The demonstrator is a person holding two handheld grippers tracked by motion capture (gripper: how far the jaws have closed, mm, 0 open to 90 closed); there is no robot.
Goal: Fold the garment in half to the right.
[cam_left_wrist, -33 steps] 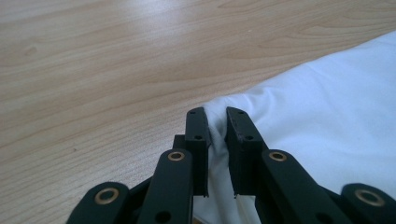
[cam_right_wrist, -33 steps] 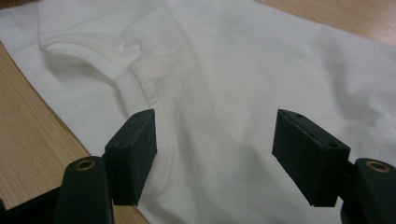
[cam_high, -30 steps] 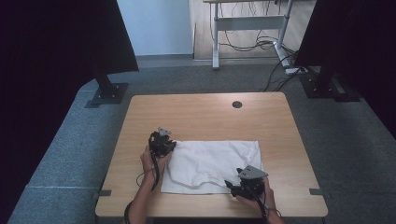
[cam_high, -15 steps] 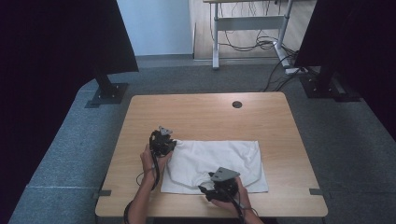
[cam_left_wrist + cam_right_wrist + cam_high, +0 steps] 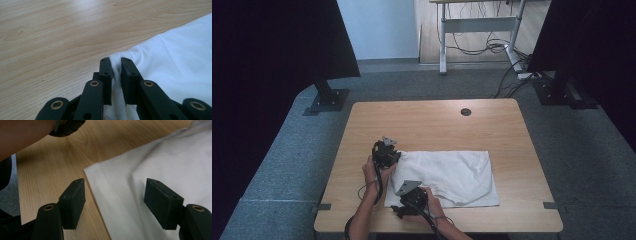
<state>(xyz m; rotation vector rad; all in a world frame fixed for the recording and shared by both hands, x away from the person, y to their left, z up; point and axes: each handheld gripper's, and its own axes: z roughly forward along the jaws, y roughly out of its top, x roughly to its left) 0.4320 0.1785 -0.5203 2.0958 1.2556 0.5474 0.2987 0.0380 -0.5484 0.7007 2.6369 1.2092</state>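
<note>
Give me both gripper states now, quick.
Left gripper: shut on a corner of the white cloth.
Right gripper: open, over the cloth's near corner, holding nothing.

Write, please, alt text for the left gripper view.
The left hand-held gripper is shut on a bunched corner of a white cloth, pinched between its two black jaws. The cloth spreads to the right over a light wooden table.

Left tongs (image 5: 115, 70) hide the pinched cloth (image 5: 172, 60) corner
</note>
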